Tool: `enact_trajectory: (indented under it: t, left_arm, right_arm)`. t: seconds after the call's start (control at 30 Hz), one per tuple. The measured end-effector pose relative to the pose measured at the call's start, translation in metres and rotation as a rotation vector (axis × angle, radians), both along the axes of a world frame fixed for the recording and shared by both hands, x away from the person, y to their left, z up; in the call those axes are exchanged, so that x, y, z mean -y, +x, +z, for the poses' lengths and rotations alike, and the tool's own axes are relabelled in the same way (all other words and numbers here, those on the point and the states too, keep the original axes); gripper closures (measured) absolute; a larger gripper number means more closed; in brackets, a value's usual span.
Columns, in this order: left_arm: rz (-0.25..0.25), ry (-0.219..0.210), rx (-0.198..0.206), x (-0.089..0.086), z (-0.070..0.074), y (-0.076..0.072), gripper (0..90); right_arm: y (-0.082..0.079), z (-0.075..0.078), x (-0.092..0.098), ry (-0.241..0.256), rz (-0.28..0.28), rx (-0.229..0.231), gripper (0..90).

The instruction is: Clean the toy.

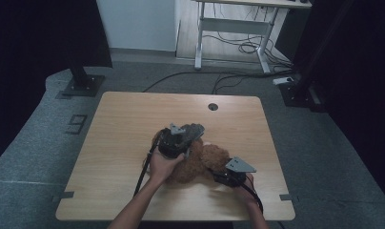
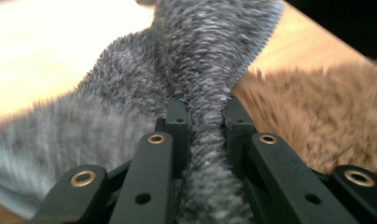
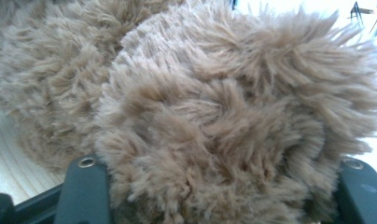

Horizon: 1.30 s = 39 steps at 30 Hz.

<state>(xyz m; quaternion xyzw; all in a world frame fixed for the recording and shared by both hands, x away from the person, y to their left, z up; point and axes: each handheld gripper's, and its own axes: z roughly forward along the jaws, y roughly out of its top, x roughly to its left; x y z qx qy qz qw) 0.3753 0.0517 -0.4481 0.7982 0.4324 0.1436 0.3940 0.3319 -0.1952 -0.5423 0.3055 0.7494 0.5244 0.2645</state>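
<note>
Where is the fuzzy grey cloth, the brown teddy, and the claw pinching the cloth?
grey cloth point(image 2: 203, 70), left gripper view, on the furry fold above the jaws.
brown teddy point(image 3: 214, 116), right gripper view, on its shaggy fur.
left claw point(image 2: 206, 119), left gripper view, between the fingertips pinching the cloth.

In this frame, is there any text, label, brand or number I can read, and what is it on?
"9": a lone mark on the grey floor left of the table; it could equally be another character, seen from here.
Nothing readable on the brown plush toy, the grey fuzzy cloth, or either gripper: left gripper, right gripper.
The far desk is too small to show any lettering.
</note>
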Motion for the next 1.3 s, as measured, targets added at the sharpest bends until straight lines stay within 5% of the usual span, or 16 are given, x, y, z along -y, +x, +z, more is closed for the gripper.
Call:
enact_trajectory:
  t: [0.33,0.6,0.77,0.8,0.9,0.97,1.07,1.3]
  left_arm:
    - [-0.036,-0.06,0.025,-0.021,-0.012,-0.025,77.1]
    - [-0.016,-0.122,0.047,-0.029,-0.021,-0.034,77.3]
    - [-0.021,-0.136,0.059,-0.032,-0.023,-0.042,77.3]
    - [-0.025,-0.139,0.064,-0.032,-0.023,-0.045,77.3]
    - [-0.028,-0.148,0.068,-0.033,-0.024,-0.049,77.3]
    - [-0.036,-0.159,0.069,-0.035,-0.024,-0.053,77.3]
    - [-0.054,-0.175,0.065,-0.038,-0.025,-0.059,77.3]
    - [-0.103,-0.239,0.036,-0.044,-0.024,-0.071,76.8]
  right_arm:
    - [0.0,0.003,0.004,0.028,0.005,-0.045,14.3]
    - [0.002,0.009,0.021,0.062,0.047,-0.12,7.9]
    - [-0.001,0.035,0.043,0.168,0.038,-0.127,4.4]
    - [-0.001,0.052,0.041,0.199,0.045,-0.114,2.7]
    - [0.003,0.063,0.034,0.185,0.045,-0.119,1.4]
    - [0.017,0.073,0.017,0.12,0.058,-0.169,0.0]
    - [0.031,0.065,0.002,0.041,0.081,-0.272,0.0]
    - [0.031,0.032,0.002,0.053,0.107,-0.452,0.0]
